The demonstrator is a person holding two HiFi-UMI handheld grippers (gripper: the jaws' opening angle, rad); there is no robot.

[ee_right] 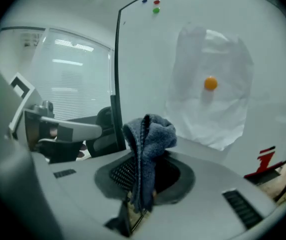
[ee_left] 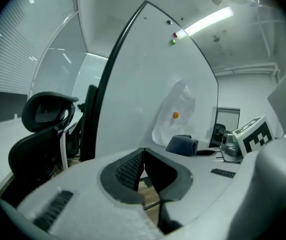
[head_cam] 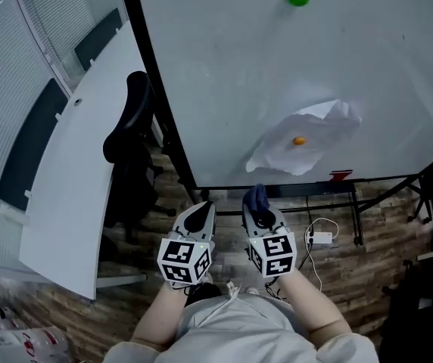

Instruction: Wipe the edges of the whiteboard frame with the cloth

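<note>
Cloth gripped, frame not yet touched.
Right tongs (head_cam: 261,213) pinch the cloth (head_cam: 256,196); left tongs (head_cam: 200,215) closed, empty. Next, I'd guess: reach the whiteboard frame (head_cam: 158,97).

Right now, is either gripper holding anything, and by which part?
The right gripper holds the blue-grey cloth, pinched by its lower folds, with the bunched top standing free above the jaws. The left gripper is shut on nothing.

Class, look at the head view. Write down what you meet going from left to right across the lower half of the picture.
From the left: white desk → black office chair → left gripper → right gripper holding the blue cloth → white plug adapter.
</note>
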